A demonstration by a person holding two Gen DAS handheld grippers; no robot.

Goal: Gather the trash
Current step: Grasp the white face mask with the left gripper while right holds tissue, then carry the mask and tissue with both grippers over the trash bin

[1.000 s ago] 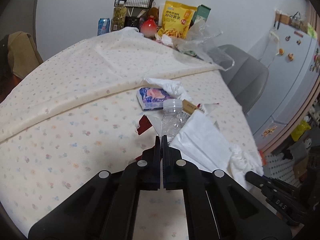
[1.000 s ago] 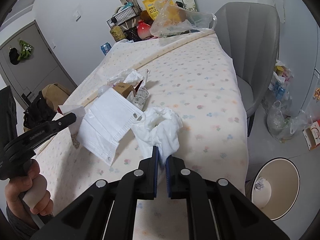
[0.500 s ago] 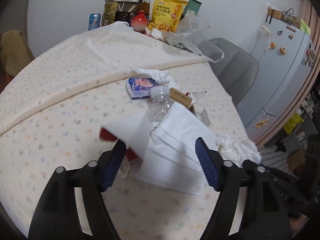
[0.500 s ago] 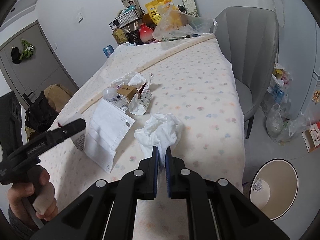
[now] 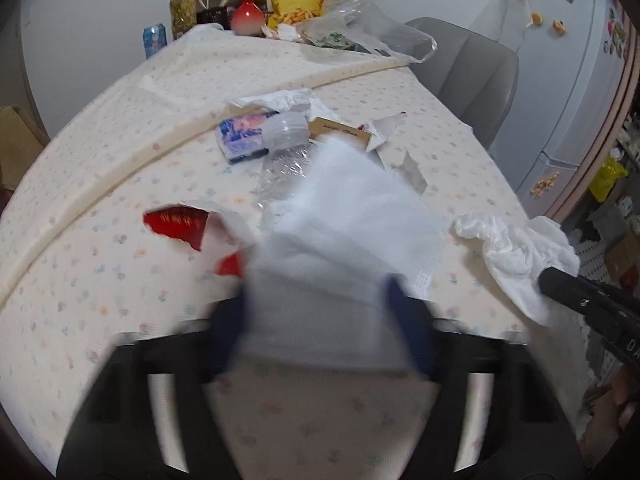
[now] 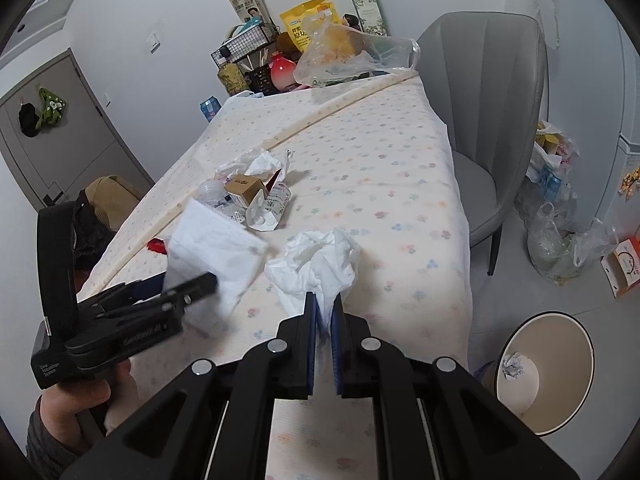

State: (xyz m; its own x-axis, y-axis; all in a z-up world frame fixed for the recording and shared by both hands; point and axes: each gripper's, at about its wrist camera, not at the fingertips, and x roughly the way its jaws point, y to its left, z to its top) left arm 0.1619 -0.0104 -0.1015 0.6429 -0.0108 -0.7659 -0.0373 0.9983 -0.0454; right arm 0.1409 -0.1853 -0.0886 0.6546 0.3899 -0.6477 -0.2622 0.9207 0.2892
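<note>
My right gripper (image 6: 324,308) is shut on a crumpled white tissue (image 6: 316,264) and holds it just above the tablecloth; the tissue also shows in the left wrist view (image 5: 516,256). My left gripper (image 5: 320,312) is open, its blurred fingers on either side of a white face mask (image 5: 352,236), also in the right wrist view (image 6: 212,248). A torn red wrapper (image 5: 176,224), a crushed clear bottle (image 5: 284,160), a blue tissue pack (image 5: 244,136) and a brown carton (image 5: 340,130) lie beyond the mask.
A trash bin (image 6: 548,364) with one crumpled paper stands on the floor at the right. A grey chair (image 6: 484,120) is beside the table. Snack bags, a can and a wire basket (image 6: 244,44) crowd the far end. Plastic bags (image 6: 560,248) lie on the floor.
My left gripper opened from shut and moved forward over the face mask, its jaws now straddling it. The right gripper stays shut on the tissue and has lifted it slightly.
</note>
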